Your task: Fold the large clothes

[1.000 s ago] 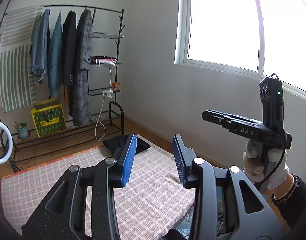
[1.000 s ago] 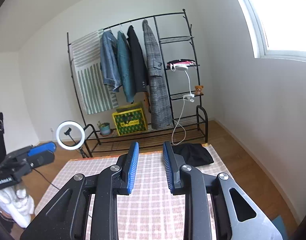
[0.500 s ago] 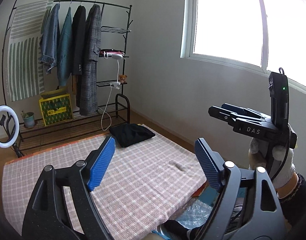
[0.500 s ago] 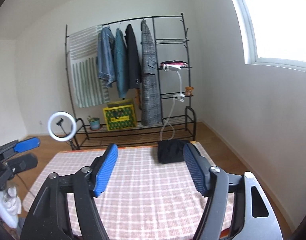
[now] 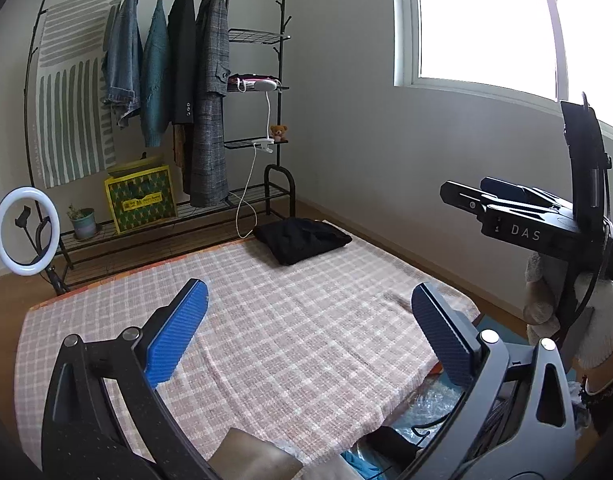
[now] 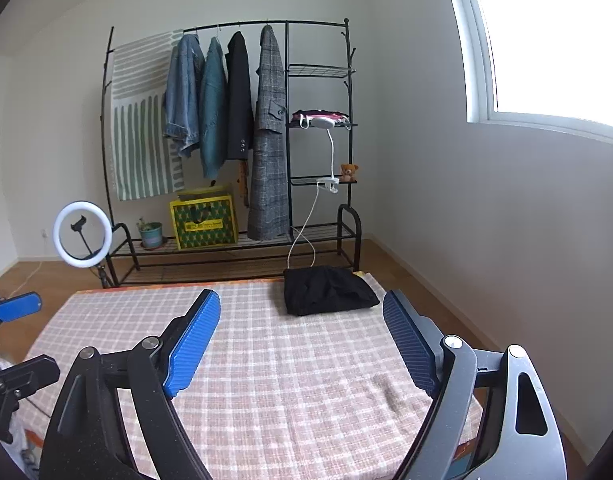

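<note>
My left gripper (image 5: 306,336) has its blue-padded fingers (image 5: 174,340) spread wide with nothing between them, and my right gripper (image 6: 298,344) is the same, its fingers (image 6: 192,344) splayed apart and holding nothing. Both hover above the pink checked blanket (image 6: 290,380) that covers the surface below me. On that blanket's far edge, toward its right corner, lies a folded black garment (image 6: 326,290), well apart from either pair of fingers. In the left wrist view my right hand (image 5: 578,320), in a white glove, grips its tool out beyond the blanket's right side. Past the blanket's far edge stands a black clothes rack (image 6: 286,140) with a denim jacket (image 6: 182,100), a teal top, a black blazer and a grey plaid coat (image 6: 268,152) hanging. A ring light (image 6: 81,234) stands off the blanket's far left corner.
</note>
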Demonstrator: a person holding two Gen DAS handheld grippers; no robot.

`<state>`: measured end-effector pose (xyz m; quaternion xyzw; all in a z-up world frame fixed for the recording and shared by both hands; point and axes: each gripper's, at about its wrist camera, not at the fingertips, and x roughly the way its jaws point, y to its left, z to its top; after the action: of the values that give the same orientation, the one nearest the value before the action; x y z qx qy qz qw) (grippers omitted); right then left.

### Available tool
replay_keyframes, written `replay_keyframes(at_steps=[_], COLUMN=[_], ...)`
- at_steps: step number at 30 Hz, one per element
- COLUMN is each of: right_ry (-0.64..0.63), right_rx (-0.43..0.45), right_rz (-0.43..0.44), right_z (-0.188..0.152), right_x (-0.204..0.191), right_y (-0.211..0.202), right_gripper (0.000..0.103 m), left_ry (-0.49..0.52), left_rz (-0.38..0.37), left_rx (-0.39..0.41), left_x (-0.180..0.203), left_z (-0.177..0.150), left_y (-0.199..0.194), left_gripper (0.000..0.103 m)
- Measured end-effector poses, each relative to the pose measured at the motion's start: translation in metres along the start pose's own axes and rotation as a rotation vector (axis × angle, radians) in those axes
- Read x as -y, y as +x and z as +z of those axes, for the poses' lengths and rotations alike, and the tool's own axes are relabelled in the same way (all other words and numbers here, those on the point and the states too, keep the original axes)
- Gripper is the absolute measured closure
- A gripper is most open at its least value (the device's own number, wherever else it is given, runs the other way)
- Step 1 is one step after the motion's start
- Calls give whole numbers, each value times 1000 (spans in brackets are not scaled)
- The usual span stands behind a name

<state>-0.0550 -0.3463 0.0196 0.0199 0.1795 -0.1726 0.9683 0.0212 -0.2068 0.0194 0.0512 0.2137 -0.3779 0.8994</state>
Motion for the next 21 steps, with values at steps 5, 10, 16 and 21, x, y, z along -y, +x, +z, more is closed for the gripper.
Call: replay_keyframes(at_steps=[5,10,16,21], right_ry=[25,56,8,15], right_rx=[14,45,23,2], right_rz=[-33,-69,-86,-84], right_z=[-13,-27,-39,-44], right_x=[-2,-2,-8,-9], right_y=[21,38,64,77], right_gripper=[7,3,3,3], left_ry=[-22,-48,-58,-59], left_rz=[24,34,60,75], left_rx=[-31,-26,-73,-105], left_x=[-9,-19,-33,-37], left_z=[-12,-21,-34,-46], left_y=[22,40,65,78], left_gripper=[0,0,0,0])
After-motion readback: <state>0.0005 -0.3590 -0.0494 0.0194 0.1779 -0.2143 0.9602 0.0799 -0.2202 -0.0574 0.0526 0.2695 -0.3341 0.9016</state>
